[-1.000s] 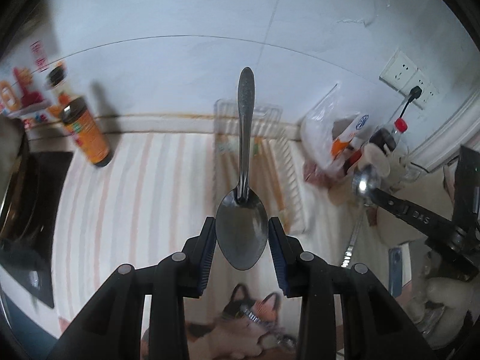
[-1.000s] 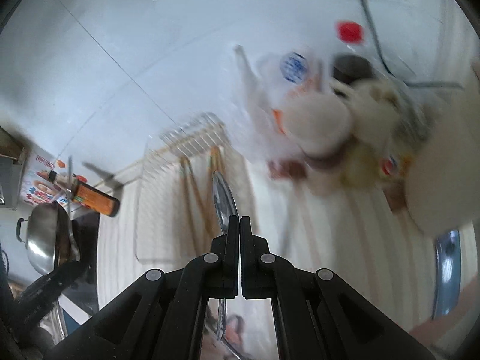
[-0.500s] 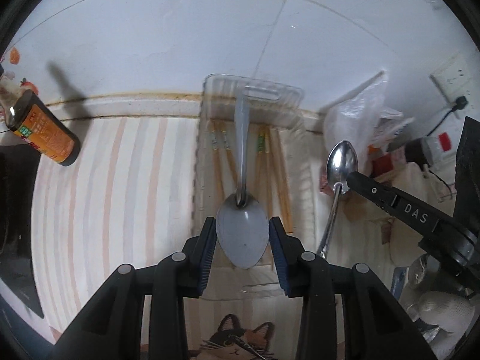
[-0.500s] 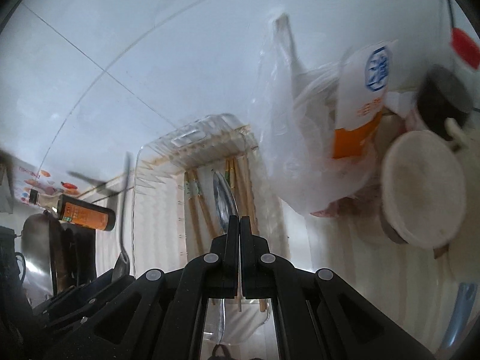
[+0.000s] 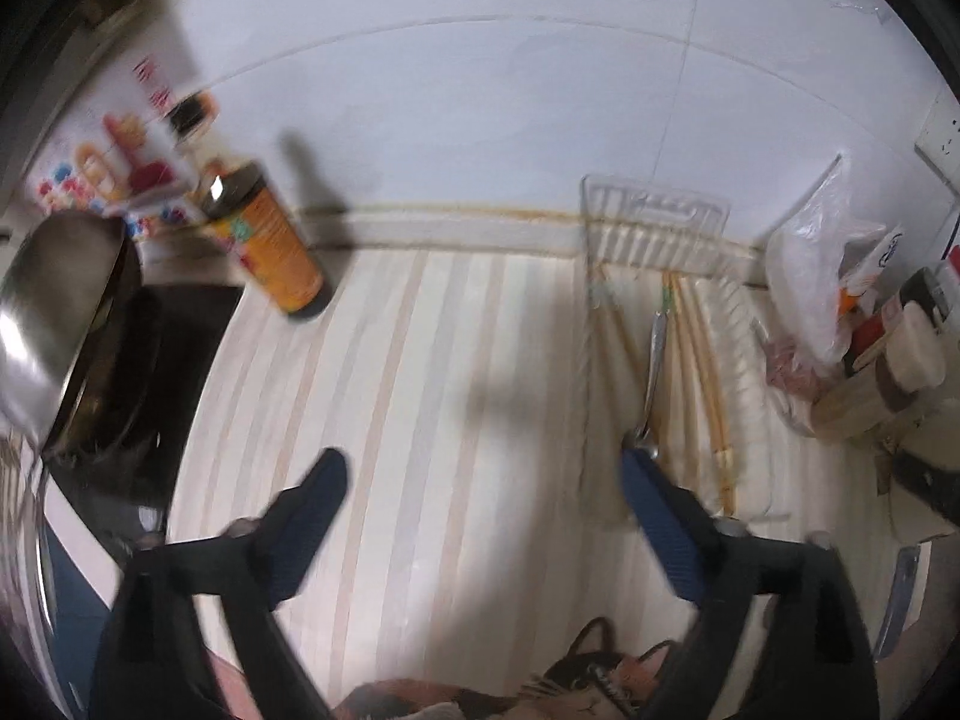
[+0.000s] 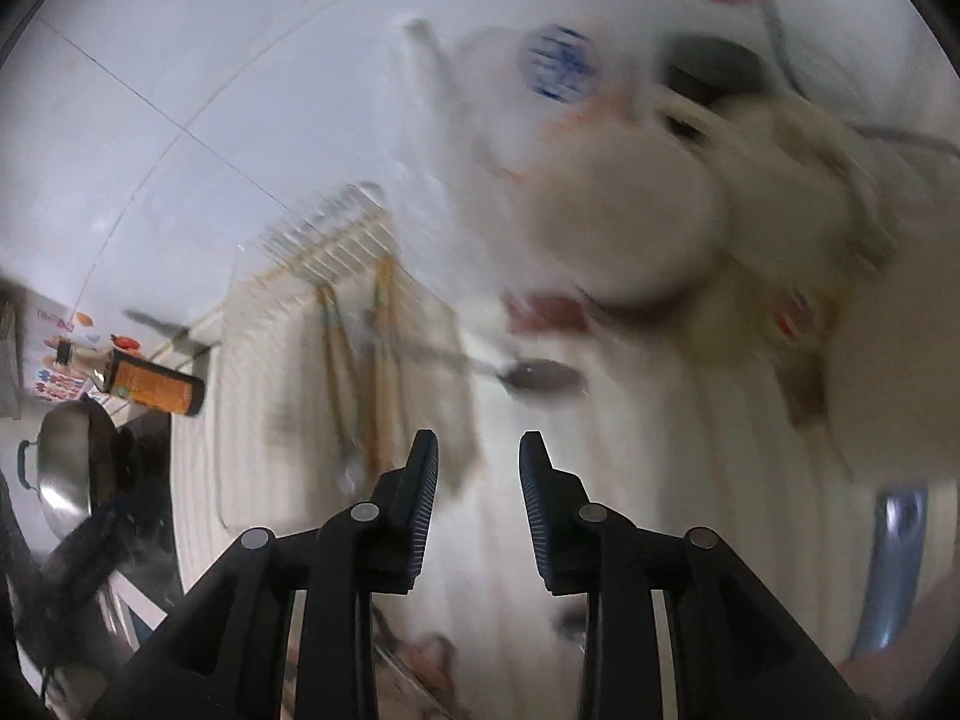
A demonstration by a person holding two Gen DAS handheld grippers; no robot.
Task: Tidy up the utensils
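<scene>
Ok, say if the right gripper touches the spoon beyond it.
Apart. Right wrist view shows a gap between the spoon and right gripper, whose jaws have just been opening, empty.

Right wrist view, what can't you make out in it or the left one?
- Right wrist: containers behind the spoon smeared by motion blur; labels unreadable.
- Left wrist: spoon bowl in the tray hidden by the left gripper finger.
- Left wrist: pan cut off by the edge.
</scene>
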